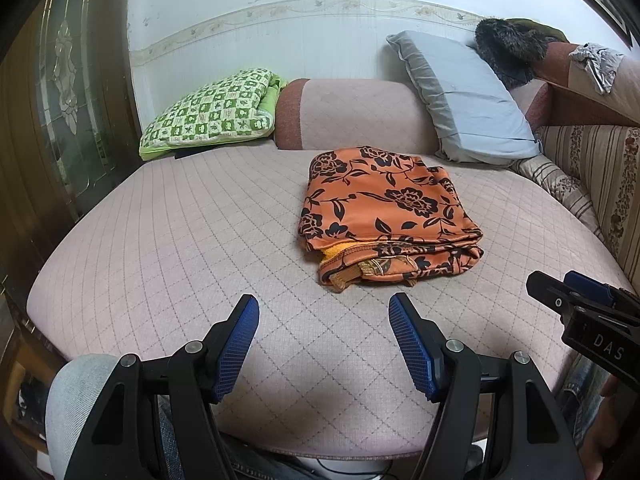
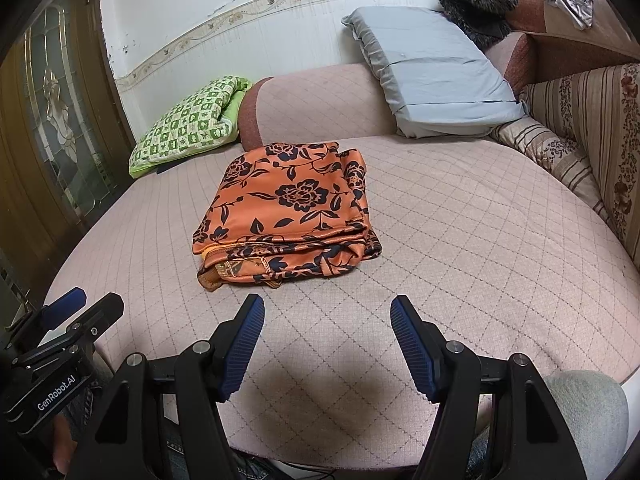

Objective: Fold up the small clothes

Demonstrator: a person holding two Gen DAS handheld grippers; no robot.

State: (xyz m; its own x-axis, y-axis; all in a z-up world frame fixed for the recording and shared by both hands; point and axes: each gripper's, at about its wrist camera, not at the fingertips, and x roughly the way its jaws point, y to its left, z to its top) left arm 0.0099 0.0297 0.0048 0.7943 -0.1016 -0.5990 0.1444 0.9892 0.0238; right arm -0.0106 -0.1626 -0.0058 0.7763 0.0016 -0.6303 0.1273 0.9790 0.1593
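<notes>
Quilted pink sofa cushion point(image 1: 160, 240) fills both views. Nearest, the left gripper point(image 1: 324, 316) and right gripper point(image 2: 327, 316) hover above it, jaws spread wide, gripping nothing. Beyond, the folded orange floral garment point(image 1: 384, 212) lies apart from both: at one o'clock from the left jaws, eleven o'clock from the right.

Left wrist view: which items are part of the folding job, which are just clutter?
Job: orange floral garment, folded on the quilted cover; left gripper and right gripper, both open.
Clutter: green checked pillow, grey pillow, fur item.
</notes>
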